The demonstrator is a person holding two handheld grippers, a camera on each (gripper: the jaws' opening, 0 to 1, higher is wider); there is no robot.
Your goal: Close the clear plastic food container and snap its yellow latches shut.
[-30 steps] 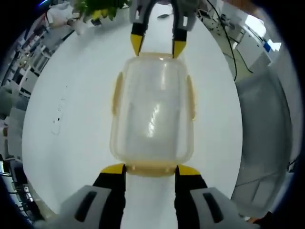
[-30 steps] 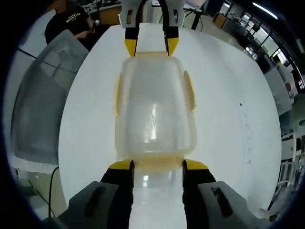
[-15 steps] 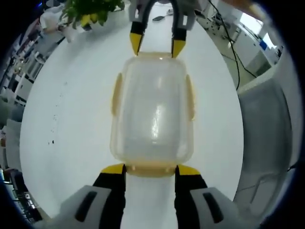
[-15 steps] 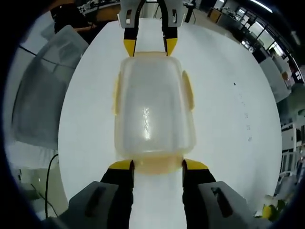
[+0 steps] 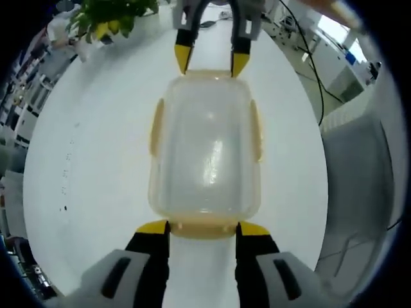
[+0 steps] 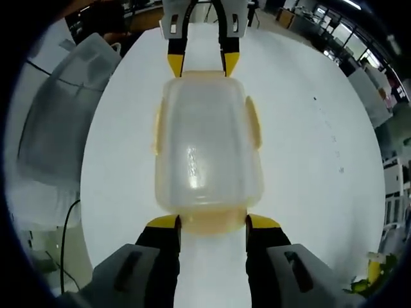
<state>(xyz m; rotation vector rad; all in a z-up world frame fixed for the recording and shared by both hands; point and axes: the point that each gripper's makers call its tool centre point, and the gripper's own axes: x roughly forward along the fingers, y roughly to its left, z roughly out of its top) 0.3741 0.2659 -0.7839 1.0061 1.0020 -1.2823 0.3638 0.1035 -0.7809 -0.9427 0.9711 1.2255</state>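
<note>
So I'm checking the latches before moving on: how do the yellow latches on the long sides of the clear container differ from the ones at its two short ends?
Each long-side yellow latch lies flat against the clear plastic container with nothing touching it. Each short-end yellow latch has a gripper at it: the left gripper at the near end, the right gripper at the far end, jaws spread. Long-side latches look narrow and long, end latches wide. All share the same translucent yellow.

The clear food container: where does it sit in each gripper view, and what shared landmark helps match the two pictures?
Left gripper view: container at centre, between the left gripper below and the right gripper above.
Right gripper view: container at centre, the right gripper below, the left gripper above.
Shared landmark: the white round table.
</note>
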